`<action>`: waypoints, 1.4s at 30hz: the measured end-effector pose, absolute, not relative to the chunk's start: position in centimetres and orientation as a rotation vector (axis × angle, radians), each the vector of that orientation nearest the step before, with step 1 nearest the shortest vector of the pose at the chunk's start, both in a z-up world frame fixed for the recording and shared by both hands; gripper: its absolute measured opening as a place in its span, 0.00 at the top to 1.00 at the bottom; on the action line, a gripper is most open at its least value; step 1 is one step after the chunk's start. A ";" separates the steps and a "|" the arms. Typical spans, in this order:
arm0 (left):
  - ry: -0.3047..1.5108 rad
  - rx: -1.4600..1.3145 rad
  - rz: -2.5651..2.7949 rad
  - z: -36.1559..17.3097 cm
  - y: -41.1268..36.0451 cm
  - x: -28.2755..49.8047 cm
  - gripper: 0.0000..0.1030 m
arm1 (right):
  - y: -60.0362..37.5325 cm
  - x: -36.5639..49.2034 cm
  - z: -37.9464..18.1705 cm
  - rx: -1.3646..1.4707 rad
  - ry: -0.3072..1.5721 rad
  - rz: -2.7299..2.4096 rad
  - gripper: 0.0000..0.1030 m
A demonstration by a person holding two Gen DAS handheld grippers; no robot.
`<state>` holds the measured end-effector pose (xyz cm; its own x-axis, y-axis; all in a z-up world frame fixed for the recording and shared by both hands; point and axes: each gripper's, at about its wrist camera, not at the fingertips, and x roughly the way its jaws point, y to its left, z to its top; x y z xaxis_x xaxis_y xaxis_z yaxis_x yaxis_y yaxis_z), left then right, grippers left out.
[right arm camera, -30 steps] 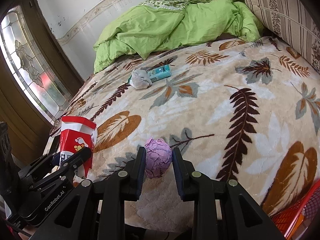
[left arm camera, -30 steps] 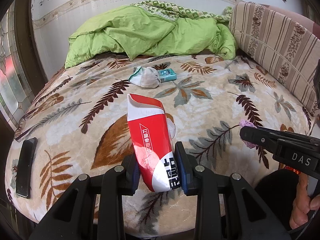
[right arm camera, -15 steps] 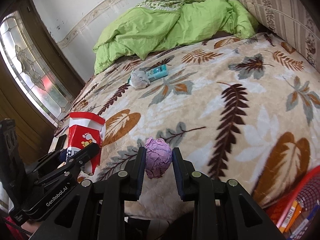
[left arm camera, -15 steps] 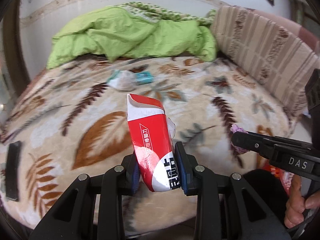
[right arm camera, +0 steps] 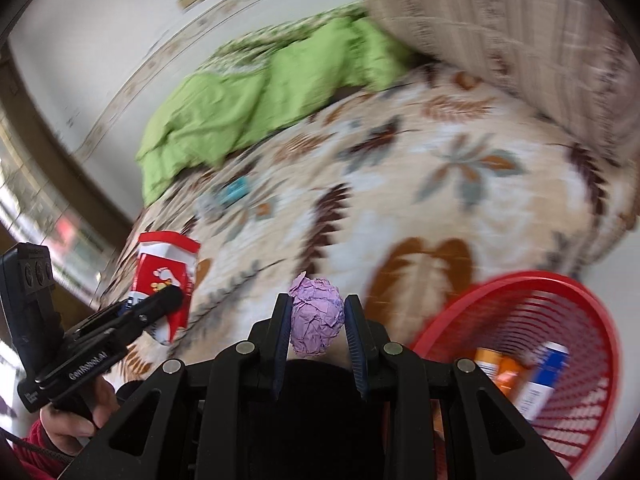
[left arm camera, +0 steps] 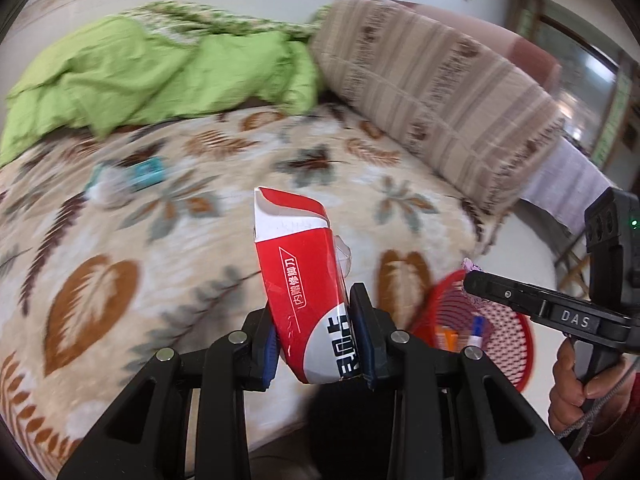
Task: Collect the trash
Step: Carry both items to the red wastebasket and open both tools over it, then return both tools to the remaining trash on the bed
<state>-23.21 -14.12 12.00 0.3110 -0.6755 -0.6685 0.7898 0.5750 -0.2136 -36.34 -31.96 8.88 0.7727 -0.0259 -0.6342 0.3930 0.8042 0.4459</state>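
My left gripper (left arm camera: pixel 316 340) is shut on a red and white carton (left arm camera: pixel 302 276), held upright above the bed's near edge; the carton also shows in the right wrist view (right arm camera: pixel 164 276). My right gripper (right arm camera: pixel 318 328) is shut on a crumpled purple paper ball (right arm camera: pixel 316 322), held in the air left of a red mesh bin (right arm camera: pixel 560 360). The bin holds several packages and also shows in the left wrist view (left arm camera: pixel 508 344), below the right gripper. A teal pack (left arm camera: pixel 148 172) and a white crumpled wrapper (left arm camera: pixel 108 188) lie far back on the bed.
The bed has a leaf-pattern blanket (left arm camera: pixel 120 260), a green duvet (left arm camera: pixel 160 72) at the back and a striped cushion (left arm camera: pixel 432 92) at the right. Pale floor (left arm camera: pixel 520 248) surrounds the bin.
Both grippers have swung to the right with their loads, away from the bed. The red bin has come into view at the lower right. Both grips are unchanged.
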 end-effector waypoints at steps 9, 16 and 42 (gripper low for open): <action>0.892 0.235 -1.245 12.5 -22.3 -28.0 0.69 | -37.7 -45.2 9.3 0.678 0.615 -0.449 0.72; 0.966 0.335 -1.369 10.9 -27.0 -31.9 0.63 | -39.2 -47.9 8.4 0.728 0.610 -0.506 0.71; 0.971 0.148 -1.102 11.1 -18.9 -23.4 0.45 | -36.6 -40.2 9.9 0.653 0.631 -0.318 0.57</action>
<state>-23.40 -18.85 11.12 0.1036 -0.6835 -0.7226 0.8030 0.4862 -0.3447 -40.21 -36.60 9.85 0.7688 -0.0805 -0.6345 0.4619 0.7560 0.4638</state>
